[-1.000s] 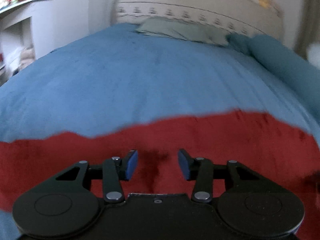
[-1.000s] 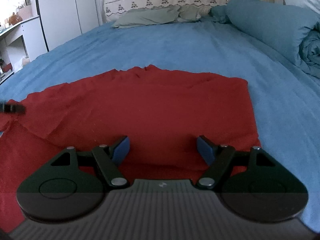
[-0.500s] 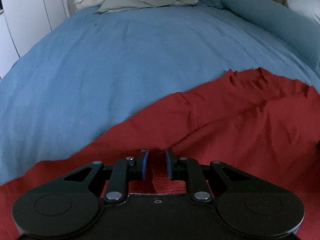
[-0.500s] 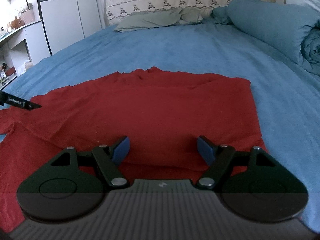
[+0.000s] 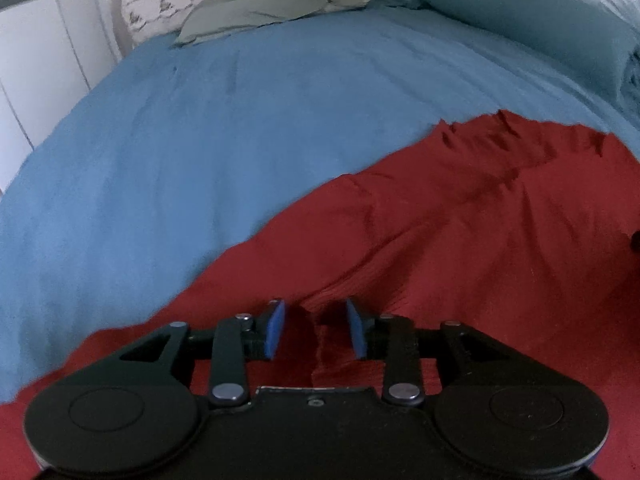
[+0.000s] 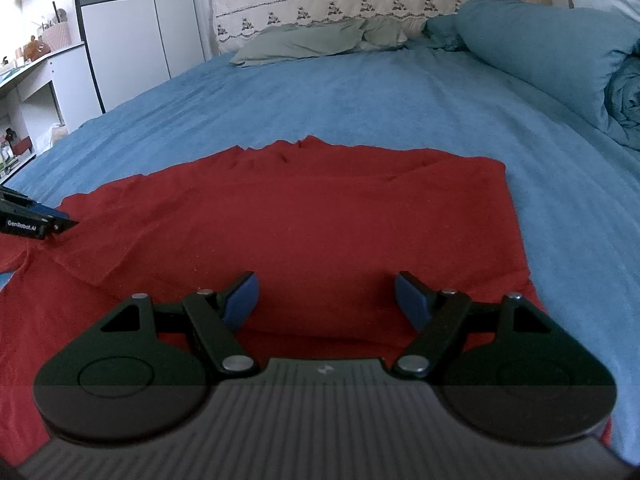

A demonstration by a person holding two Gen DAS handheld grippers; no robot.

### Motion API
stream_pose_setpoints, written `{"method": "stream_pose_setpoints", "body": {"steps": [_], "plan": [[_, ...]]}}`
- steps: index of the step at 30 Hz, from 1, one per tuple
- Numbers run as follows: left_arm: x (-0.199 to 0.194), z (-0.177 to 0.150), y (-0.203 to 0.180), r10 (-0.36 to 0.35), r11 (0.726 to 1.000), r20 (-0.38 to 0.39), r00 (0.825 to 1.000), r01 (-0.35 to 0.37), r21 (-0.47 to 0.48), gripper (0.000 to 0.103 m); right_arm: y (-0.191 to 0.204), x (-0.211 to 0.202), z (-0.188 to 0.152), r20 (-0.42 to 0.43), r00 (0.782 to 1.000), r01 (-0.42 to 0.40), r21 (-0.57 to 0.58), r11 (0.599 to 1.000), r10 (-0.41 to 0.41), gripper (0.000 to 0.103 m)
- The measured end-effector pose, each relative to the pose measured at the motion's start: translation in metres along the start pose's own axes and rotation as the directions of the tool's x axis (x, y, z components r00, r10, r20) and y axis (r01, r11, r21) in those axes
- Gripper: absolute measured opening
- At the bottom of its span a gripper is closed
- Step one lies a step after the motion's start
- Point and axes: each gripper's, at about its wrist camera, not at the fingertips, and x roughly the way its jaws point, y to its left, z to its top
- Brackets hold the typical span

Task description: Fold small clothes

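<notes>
My left gripper (image 5: 316,330) has its blue pads (image 5: 275,330) partly apart, with a raised ridge of the red T-shirt (image 6: 320,232) standing between them; I cannot tell whether the pads touch the cloth or grip it. My right gripper (image 6: 326,298) is spread wide, just above the shirt's near hem, holding nothing. The shirt lies flat near the foot edge of the blue bed (image 6: 360,92), its sleeve reaching toward the left edge. To fold cleanly, I judge I should close fully on both layers of that ridge, lift low, and carry it across in a straight line so the seam stays even.
</notes>
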Motion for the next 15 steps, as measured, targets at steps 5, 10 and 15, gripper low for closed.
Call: {"method": "stream_pose_setpoints", "body": {"steps": [5, 10, 15], "plan": [[-0.005, -0.001, -0.003, -0.049, 0.999, 0.001, 0.999, 0.049, -0.003, 0.008, 0.0, 0.0, 0.0, 0.001, 1.0, 0.001, 0.0, 1.0, -0.001, 0.092], [-0.015, 0.003, -0.001, 0.022, 1.0, 0.089, 0.996, -0.02, -0.02, 0.007, 0.0, 0.0, 0.0, 0.003, 1.0, -0.003, 0.003, 1.0, 0.003, 0.092], [-0.004, 0.005, 0.004, 0.059, 0.996, 0.081, 0.995, -0.053, -0.073, 0.008, 0.001, -0.001, 0.0, 0.004, 1.0, -0.002, 0.01, 1.0, 0.002, 0.092]]}}
